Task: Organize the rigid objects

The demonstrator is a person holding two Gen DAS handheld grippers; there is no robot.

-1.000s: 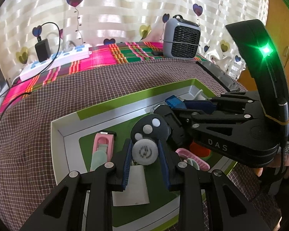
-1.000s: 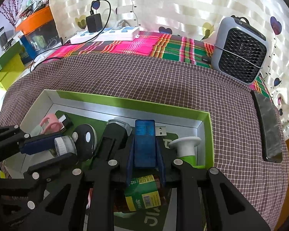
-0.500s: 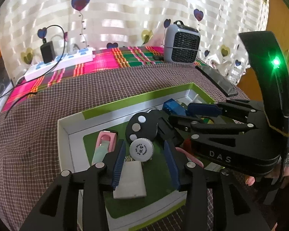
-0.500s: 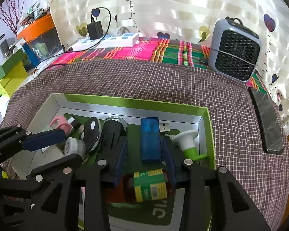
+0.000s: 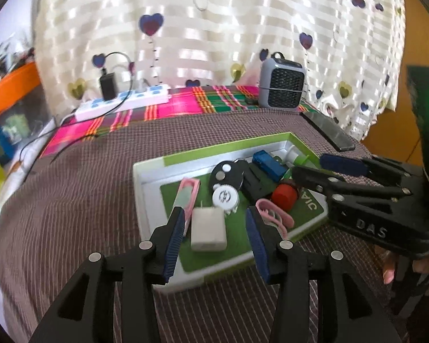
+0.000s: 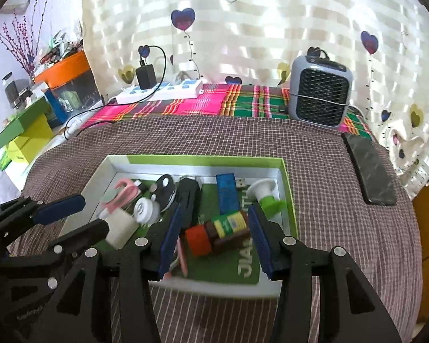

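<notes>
The left claw (image 5: 214, 234) fills the lower frame, jaws opening, gripping nothing. The right claw (image 6: 211, 238) likewise, jaws opening, pointed downward.

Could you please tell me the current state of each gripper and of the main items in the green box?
left gripper: jaws opening, nothing held.
right gripper: jaws opening, nothing held.
green box: lidless, on the checked cloth.
blue USB stick: lying flat, plug uncovered.
brown bottle: on its side, red cap on.
white round cap: lying in the box, released.
white charger: lying flat.
</notes>
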